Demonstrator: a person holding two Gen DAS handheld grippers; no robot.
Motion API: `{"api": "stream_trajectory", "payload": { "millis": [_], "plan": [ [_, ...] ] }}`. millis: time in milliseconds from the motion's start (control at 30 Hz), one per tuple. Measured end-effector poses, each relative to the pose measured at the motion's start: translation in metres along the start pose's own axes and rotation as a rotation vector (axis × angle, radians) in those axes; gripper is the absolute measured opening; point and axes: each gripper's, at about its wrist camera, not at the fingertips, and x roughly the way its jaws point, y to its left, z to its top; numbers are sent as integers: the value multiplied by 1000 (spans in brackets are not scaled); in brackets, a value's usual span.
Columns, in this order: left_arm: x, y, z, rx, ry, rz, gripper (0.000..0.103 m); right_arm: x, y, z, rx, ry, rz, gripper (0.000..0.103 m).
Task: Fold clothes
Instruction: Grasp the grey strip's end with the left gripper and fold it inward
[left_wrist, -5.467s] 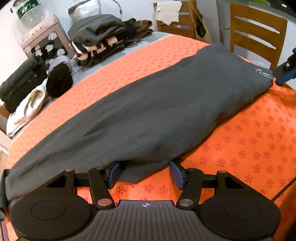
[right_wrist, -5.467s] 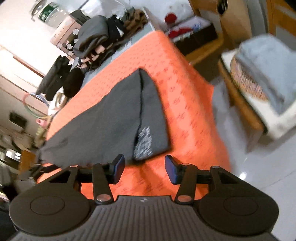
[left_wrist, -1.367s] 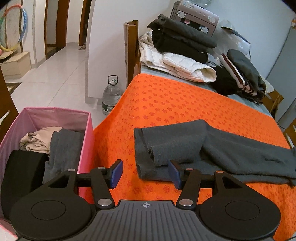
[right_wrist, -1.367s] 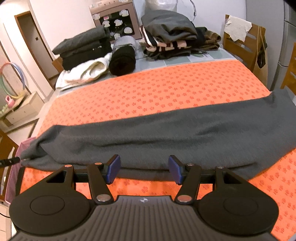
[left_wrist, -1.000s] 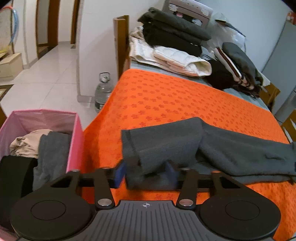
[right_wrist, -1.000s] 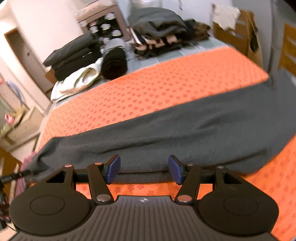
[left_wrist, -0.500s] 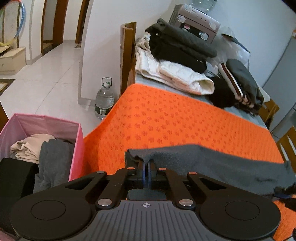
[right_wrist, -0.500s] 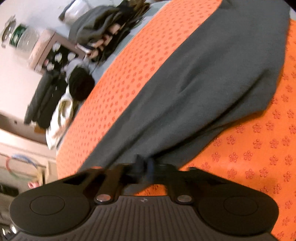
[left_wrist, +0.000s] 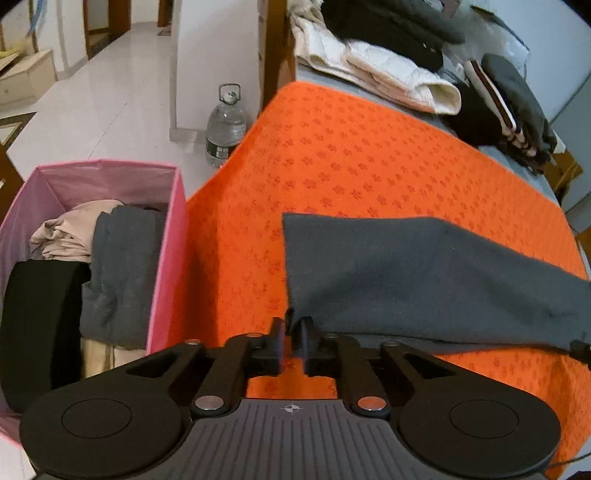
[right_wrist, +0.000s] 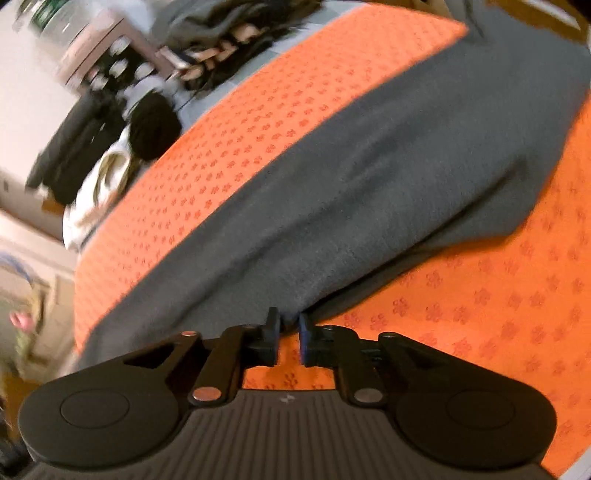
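Note:
A long dark grey garment (left_wrist: 424, 277) lies across the orange patterned cover (left_wrist: 351, 155). My left gripper (left_wrist: 291, 325) pinches the corner of its left end, and that end hangs lifted and stretched off to the right. The jaws are opening slightly, with the cloth still caught between the tips. In the right wrist view the same grey garment (right_wrist: 369, 184) runs diagonally over the orange cover (right_wrist: 517, 314). My right gripper (right_wrist: 288, 319) grips its near edge. Those jaws are also opening a little, and the cloth fold still sits between the pads.
A pink fabric bin (left_wrist: 166, 240) holding folded clothes stands on the floor left of the table. A water bottle (left_wrist: 226, 122) sits beyond it. Stacks of clothes (left_wrist: 388, 70) line the far edge, and further dark clothes (right_wrist: 147, 122) show in the right wrist view.
Both grippers went from open beside the garment to closed on its near edge. The left end has been lifted and drawn out flat. The right wrist view has rolled and dropped closer.

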Motion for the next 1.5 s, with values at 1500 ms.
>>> {"api": "stream_trajectory", "payload": {
  "millis": [1500],
  "plan": [
    [-15, -3, -17, -727, -229, -138, 6, -16, 78, -22, -673, -110, -56, 49]
  ]
}}
